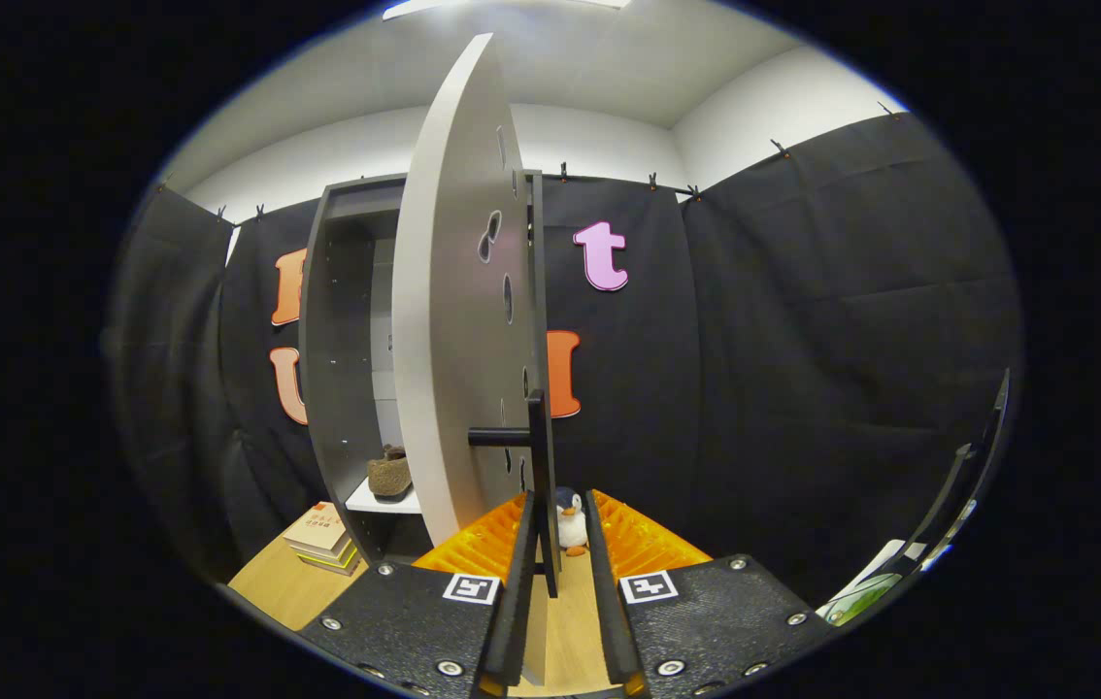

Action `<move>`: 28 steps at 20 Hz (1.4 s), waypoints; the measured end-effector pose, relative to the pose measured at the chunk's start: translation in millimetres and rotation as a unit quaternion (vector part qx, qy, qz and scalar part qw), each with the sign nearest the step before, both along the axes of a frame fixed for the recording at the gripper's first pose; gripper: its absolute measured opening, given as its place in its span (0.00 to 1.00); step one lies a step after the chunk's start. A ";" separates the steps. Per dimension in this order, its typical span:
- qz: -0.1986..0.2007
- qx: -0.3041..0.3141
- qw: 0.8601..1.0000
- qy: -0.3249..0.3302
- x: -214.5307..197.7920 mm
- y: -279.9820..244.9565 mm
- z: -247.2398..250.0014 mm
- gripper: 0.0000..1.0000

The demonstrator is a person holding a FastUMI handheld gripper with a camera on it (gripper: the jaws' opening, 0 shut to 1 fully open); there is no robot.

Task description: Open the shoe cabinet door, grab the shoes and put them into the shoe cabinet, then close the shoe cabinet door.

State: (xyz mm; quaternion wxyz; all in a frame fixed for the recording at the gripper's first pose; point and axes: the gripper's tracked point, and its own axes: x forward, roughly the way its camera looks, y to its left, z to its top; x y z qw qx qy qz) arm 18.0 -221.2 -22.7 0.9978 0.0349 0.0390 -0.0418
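So the big thing here is the shoe cabinet (347,320), standing ahead and to the left of the hand-held gripper (560,544), with its door (449,311) swung out edge-on right in front of the fingers. The shoes (389,474) are already sitting on a low shelf (383,501) inside, beyond the door and off to the left, so I'd guess what's left is closing up. The black handle (539,456) hangs down into the gap between the two fingers, which sit fairly close together around it; I can't tell whether both actually press on it. If I were doing this step, I'd keep the handle centred between the fingers and swing along the door's arc rather than shoving straight, so the thing doesn't slip out sideways, and ease off near the end so it doesn't slam. Below is a light wooden surface (283,582), with a stack of books (322,539) left of the fingers by the cabinet's foot, and a little penguin toy (569,521) just ahead between the fingertips. White walls and ceiling above the cloth.
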 end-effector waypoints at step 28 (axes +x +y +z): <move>0.025 0.005 1.000 0.002 -60.0 28.1 -10.3 0.27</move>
